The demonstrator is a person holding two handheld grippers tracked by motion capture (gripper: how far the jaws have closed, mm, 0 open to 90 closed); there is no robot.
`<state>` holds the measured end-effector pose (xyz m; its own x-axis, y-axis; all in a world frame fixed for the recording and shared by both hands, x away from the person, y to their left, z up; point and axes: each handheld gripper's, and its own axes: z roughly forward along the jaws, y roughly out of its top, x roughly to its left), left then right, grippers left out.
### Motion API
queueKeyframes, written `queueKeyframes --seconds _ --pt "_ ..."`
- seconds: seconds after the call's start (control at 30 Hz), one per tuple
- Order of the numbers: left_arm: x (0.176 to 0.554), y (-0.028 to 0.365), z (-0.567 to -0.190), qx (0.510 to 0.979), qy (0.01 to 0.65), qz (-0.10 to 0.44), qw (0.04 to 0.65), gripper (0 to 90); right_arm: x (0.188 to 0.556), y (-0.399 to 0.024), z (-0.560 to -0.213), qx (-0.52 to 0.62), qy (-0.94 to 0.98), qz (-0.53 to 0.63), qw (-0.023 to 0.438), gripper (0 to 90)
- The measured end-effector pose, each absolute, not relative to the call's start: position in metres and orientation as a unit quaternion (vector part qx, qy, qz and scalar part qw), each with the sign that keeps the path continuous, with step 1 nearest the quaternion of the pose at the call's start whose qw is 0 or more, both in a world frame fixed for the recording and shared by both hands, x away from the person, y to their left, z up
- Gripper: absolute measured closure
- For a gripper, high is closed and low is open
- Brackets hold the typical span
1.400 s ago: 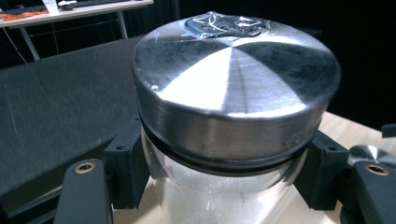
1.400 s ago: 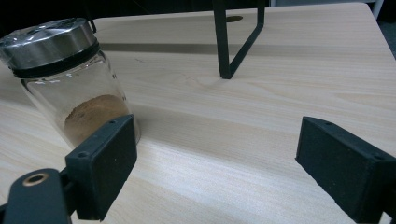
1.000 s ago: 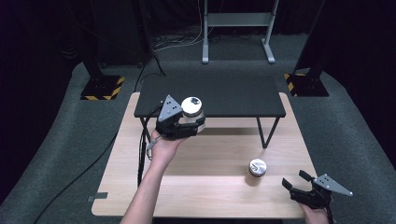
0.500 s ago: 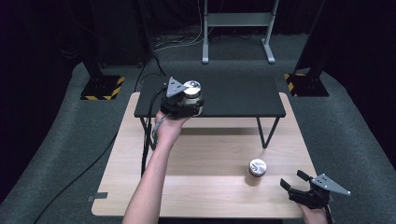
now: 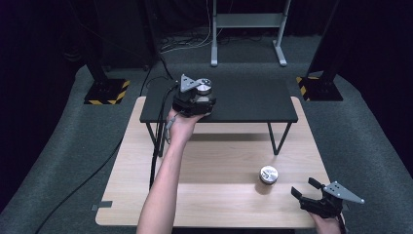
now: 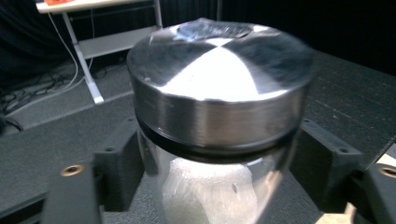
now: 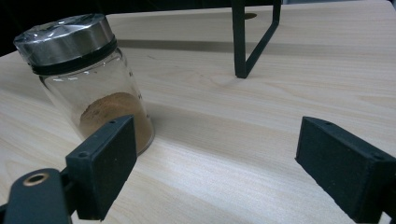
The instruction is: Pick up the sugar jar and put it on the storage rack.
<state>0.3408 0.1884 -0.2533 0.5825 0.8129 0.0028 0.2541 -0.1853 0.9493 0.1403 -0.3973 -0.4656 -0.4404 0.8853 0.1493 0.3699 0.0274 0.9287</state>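
A glass jar of white powder with a metal lid [image 5: 204, 87] [image 6: 219, 93] stands on the black raised shelf [image 5: 253, 100]. My left gripper [image 5: 201, 98] [image 6: 215, 158] sits around it, and its jaws have just been opening. They flank the glass with a thin gap on each side. A second jar, holding brown powder [image 5: 268, 174] [image 7: 88, 79], stands on the wooden table [image 5: 209, 195]. My right gripper [image 5: 303, 186] [image 7: 210, 149] rests at the table's front right corner. It is open, holds nothing, and the brown jar is just beyond its left jaw.
The shelf stands on thin black legs [image 7: 243, 42] at the back of the table. A cable [image 5: 157, 141] hangs from the left gripper down the table's left side. A metal stand [image 5: 246, 29] and weighted bases stand on the grey floor behind.
My left hand carried the white-powder jar farther back and right onto the shelf, and the jaws have come off the glass. The right gripper and the brown jar have not moved.
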Motion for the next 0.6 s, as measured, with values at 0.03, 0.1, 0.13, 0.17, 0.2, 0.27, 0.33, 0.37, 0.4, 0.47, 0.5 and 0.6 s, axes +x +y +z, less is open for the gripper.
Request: queueKeyframes --seconds 0.03,0.1,0.13,0.17,0.2,0.27,0.33,0.37,0.4,0.47,0.5,0.6 --pt "0.339 0.19 -0.253 0.721 0.37 0.268 0.522 21.5 0.14 -0.397 -0.466 0.466 0.672 0.518 0.249 11.1" --pt "0.33 0.194 -0.253 0.717 0.368 0.273 0.525 19.0 0.14 -0.397 -0.466 0.466 0.672 0.518 0.249 11.2" --pt "0.325 0.196 -0.255 0.716 0.363 0.276 0.528 18.5 0.14 -0.397 -0.466 0.467 0.672 0.518 0.25 11.3" --pt "0.32 0.199 -0.256 0.718 0.357 0.281 0.528 18.1 0.139 -0.397 -0.466 0.467 0.671 0.519 0.25 11.4" --pt "0.312 0.201 -0.258 0.72 0.348 0.289 0.525 17.8 0.139 -0.397 -0.466 0.467 0.671 0.519 0.25 11.4" --pt "0.303 0.207 -0.262 0.723 0.338 0.293 0.526 17.4 0.139 -0.397 -0.466 0.468 0.67 0.519 0.25 11.4" --pt "0.293 0.216 -0.269 0.725 0.328 0.291 0.532 17.2 0.139 -0.397 -0.466 0.468 0.67 0.519 0.251 11.4" --pt "0.287 0.22 -0.272 0.727 0.32 0.295 0.532 17.0 0.139 -0.397 -0.466 0.468 0.67 0.519 0.251 11.4" --pt "0.281 0.224 -0.277 0.727 0.314 0.297 0.533 17.0 0.139 -0.397 -0.466 0.468 0.67 0.519 0.251 11.4" --pt "0.272 0.233 -0.284 0.73 0.304 0.296 0.536 16.9 0.139 -0.397 -0.466 0.467 0.671 0.518 0.252 11.4" --pt "0.265 0.237 -0.289 0.734 0.297 0.3 0.532 16.8 0.138 -0.397 -0.466 0.467 0.67 0.518 0.252 11.4" --pt "0.25 0.251 -0.304 0.733 0.296 0.3 0.534 16.7 0.139 -0.396 -0.466 0.469 0.67 0.517 0.252 11.4"
